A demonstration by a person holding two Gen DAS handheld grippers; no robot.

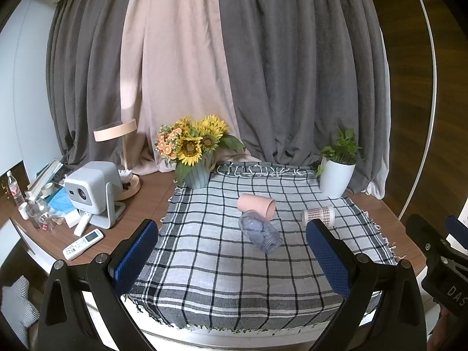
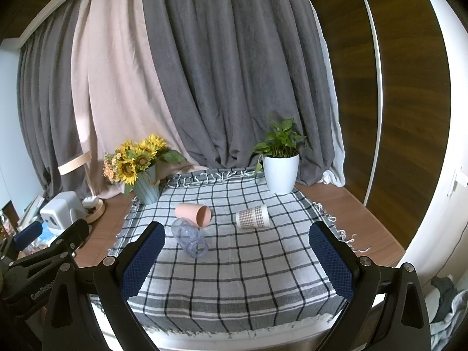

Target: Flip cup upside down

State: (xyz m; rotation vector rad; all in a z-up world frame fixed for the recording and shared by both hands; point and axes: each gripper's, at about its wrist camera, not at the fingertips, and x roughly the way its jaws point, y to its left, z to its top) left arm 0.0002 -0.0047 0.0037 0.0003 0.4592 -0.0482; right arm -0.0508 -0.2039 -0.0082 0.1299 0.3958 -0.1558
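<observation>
Three cups lie on their sides on a grey-and-white checked cloth [image 1: 222, 263] spread over a brown wooden table [image 2: 351, 207]. A matt pink cup [image 1: 257, 204] rests near the middle of the cloth, its open mouth turned to the right and towards the near side. Just in front of it, touching or almost touching, lies a clear bluish plastic cup [image 1: 260, 231] with its mouth towards the near right. Well apart to the right sits a white paper cup with a brown checked pattern [image 2: 253, 217], its mouth to the right.

The left gripper [image 1: 231, 251] hangs above the near edge of the cloth, its blue-padded jaws spread wide with nothing between them. The right gripper [image 2: 237, 259] hangs likewise, jaws wide and bare.

At the far left corner of the cloth stands a ribbed teal pot of sunflowers [image 2: 137, 169]; at the far right corner, a white pot with a green plant [image 2: 280, 172]. On the bare table to the left are a pale grey projector [image 1: 93, 190] and a white remote control [image 1: 83, 244].
</observation>
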